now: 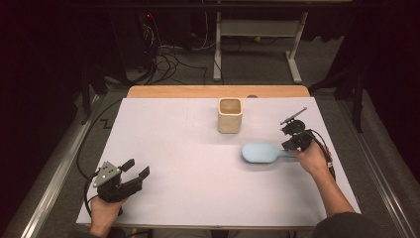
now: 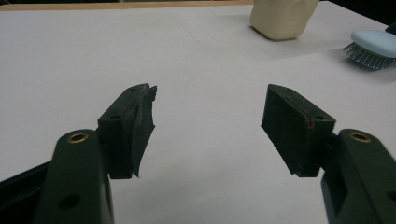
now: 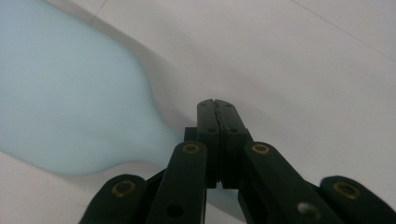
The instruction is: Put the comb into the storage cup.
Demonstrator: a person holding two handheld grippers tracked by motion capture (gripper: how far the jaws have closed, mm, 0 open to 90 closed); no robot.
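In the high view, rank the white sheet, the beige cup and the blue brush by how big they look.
1. White sheet, by far the largest.
2. Blue brush, longer than the cup is tall, counting its handle.
3. Beige cup, though it stands farther from the camera, so this last gap is less certain.

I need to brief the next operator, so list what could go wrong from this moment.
1. The right gripper seems to pinch the blue brush only at its handle end, so the head may droop or swing when lifted.
2. The beige cup stands just beyond the brush; a careless swing could tip it.
3. The left gripper rests open, far away, and cannot steady anything.
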